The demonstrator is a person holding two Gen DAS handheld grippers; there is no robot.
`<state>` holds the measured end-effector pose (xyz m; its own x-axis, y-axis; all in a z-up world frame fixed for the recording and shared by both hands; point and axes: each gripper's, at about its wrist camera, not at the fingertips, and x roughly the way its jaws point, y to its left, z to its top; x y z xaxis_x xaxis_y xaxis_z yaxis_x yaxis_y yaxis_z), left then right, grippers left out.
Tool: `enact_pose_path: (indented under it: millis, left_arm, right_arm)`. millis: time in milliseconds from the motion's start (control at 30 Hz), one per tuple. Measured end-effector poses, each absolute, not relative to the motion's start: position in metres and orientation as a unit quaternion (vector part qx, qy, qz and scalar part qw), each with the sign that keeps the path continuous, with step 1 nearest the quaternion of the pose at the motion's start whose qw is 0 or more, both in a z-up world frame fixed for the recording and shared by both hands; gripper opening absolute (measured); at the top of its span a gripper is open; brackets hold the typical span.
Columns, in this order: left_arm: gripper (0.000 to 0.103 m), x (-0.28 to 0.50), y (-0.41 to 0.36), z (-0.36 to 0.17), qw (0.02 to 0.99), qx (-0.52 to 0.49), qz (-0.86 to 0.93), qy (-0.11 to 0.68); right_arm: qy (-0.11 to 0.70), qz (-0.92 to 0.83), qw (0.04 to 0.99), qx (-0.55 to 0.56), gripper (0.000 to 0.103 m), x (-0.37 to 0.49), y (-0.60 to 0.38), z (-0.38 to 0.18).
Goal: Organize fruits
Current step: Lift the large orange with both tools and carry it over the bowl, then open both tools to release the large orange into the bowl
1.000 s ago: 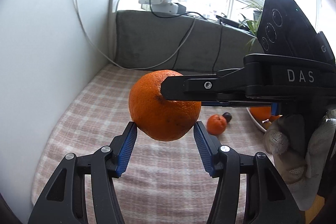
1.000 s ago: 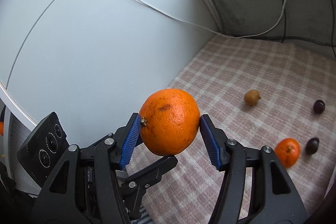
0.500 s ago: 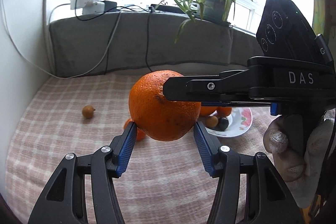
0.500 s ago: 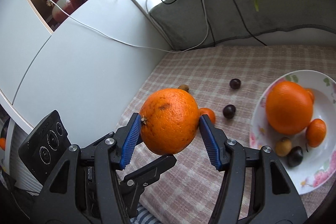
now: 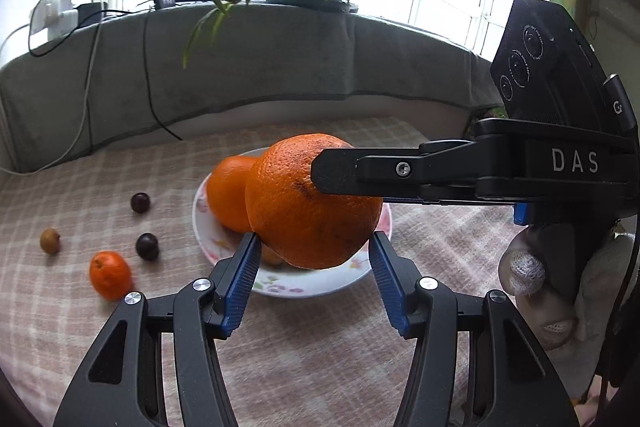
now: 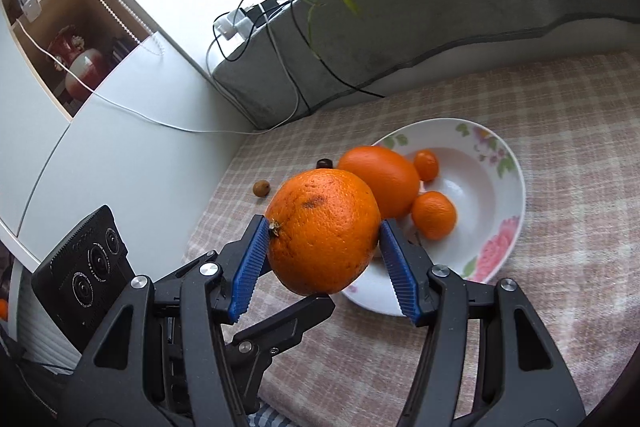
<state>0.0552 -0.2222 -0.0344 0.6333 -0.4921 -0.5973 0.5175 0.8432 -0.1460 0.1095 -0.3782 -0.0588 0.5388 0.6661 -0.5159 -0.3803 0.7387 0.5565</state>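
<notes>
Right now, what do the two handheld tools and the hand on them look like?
Both tools, left tool and right tool, have black skeletal finger frames with silver screws and ribbed blue pads. The right one's body reads "DAS" under a black three-lens module. The hand wears a pale knit glove.

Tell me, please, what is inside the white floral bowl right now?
The white floral bowl holds one large orange and two small tangerines. The big held orange covers the bowl's near-left part, so anything lying there stays hidden.

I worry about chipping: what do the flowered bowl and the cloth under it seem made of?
The bowl looks like glazed ceramic, possibly melamine: glossy white with printed pink flowers. The cloth looks like soft woven fabric: matte, fuzzy pink-and-cream check, so likely cushioning.
</notes>
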Motion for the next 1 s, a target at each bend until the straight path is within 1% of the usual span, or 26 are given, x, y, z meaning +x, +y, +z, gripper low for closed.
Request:
enact_pose_path:
  millis: [333,467,567,600,767,1000]
  left_arm:
    - [0.054,0.071,-0.253,-0.04,0.89,0.027,-0.3,0.342]
    - [0.051,0.074,-0.258,-0.041,0.889,0.033,-0.3,0.344]
    - [0.047,0.073,-0.261,-0.04,0.892,0.045,-0.299,0.336]
    - [0.047,0.072,-0.262,-0.038,0.894,0.048,-0.297,0.331]
    - [0.047,0.072,-0.259,-0.038,0.896,0.052,-0.293,0.33]
    - [0.047,0.069,-0.249,-0.035,0.9,0.044,-0.285,0.328]
  right_arm:
    - [0.376,0.281,0.855,0.222,0.06,0.114,-0.42,-0.072]
    - [0.379,0.278,0.85,0.238,0.06,0.119,-0.429,-0.077]
    - [0.384,0.264,0.854,0.229,0.06,0.122,-0.43,-0.08]
    - [0.386,0.257,0.857,0.225,0.06,0.123,-0.43,-0.081]
    - [0.361,0.259,0.854,0.272,0.06,0.124,-0.451,-0.079]
    - [0.339,0.247,0.866,0.271,0.06,0.115,-0.462,-0.066]
